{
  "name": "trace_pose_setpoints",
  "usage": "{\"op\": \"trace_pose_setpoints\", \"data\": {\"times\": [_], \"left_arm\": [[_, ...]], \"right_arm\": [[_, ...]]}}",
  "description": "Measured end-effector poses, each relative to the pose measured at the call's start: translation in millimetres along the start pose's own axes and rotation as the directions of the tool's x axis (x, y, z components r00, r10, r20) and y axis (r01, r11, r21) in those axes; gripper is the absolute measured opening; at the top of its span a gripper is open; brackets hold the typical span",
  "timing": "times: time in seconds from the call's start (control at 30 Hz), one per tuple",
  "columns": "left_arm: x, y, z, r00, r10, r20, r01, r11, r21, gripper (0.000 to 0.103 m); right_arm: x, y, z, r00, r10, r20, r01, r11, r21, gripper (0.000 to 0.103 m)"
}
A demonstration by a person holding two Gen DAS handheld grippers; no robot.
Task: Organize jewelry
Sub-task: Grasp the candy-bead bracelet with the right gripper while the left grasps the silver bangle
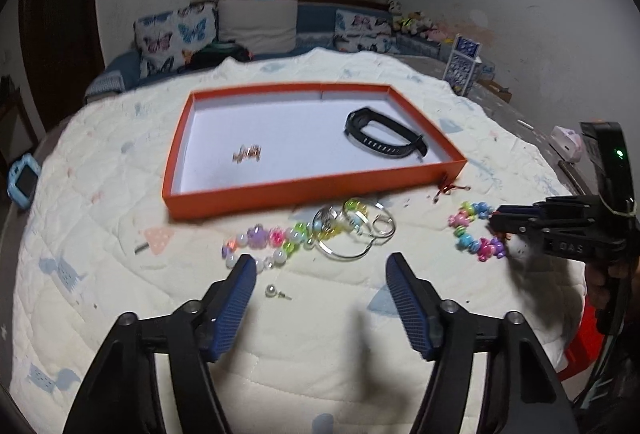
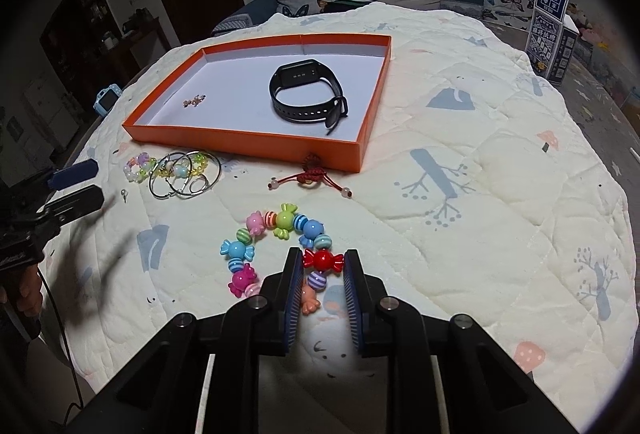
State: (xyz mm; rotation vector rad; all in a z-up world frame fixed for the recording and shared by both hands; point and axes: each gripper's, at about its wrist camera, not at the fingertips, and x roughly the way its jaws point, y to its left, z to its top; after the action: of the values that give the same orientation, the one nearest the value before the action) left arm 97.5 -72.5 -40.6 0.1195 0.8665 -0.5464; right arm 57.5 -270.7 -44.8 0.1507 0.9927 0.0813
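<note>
An orange tray [image 1: 304,189] [image 2: 256,143] on the quilt holds a black watch [image 1: 380,135] [image 2: 306,95] and a small gold piece [image 1: 247,153] [image 2: 195,100]. In front of it lie a pastel bead bracelet [image 1: 276,240] [image 2: 140,165], silver hoops [image 1: 360,234] [image 2: 184,175], a red cord bracelet [image 2: 312,177] and a pearl stud [image 1: 272,290]. My left gripper [image 1: 320,270] is open above the quilt, short of the beads. My right gripper [image 2: 323,262] [image 1: 496,222] is shut on the candy bead bracelet [image 2: 280,234] [image 1: 476,234], pinching its red bead.
A blue kid's watch [image 1: 22,181] [image 2: 106,99] lies at the quilt's left edge. A patterned box [image 1: 464,67] [image 2: 554,33] stands at the far right. Butterfly cushions [image 1: 176,33] line the sofa behind.
</note>
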Motion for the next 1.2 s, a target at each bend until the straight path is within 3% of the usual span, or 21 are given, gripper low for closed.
{"op": "trace_pose_setpoints", "data": {"times": [0.13,0.6,0.93,1.2], "left_arm": [[8.7,2.3,3.6,1.0,-0.012,-0.005,0.012,1.0,-0.003,0.065],[38.9,-39.1,35.0,0.996,-0.088,-0.026,0.091,0.981,0.171,0.068],[74.8,-62.2,43.4,0.997,-0.049,-0.068,0.068,0.942,0.329,0.068],[91.4,-58.7,42.6,0.993,-0.069,-0.091,0.096,0.936,0.34,0.054]], "right_arm": [[0.0,-1.6,-1.2,1.0,0.003,-0.002,-0.003,1.0,-0.001,0.023],[1.4,-6.8,-0.3,0.999,0.033,-0.008,-0.033,0.999,0.02,0.023],[1.8,-10.1,0.4,0.999,0.052,-0.01,-0.051,0.998,0.03,0.023],[1.5,-10.3,0.4,0.998,0.059,-0.009,-0.058,0.998,0.035,0.023]]}}
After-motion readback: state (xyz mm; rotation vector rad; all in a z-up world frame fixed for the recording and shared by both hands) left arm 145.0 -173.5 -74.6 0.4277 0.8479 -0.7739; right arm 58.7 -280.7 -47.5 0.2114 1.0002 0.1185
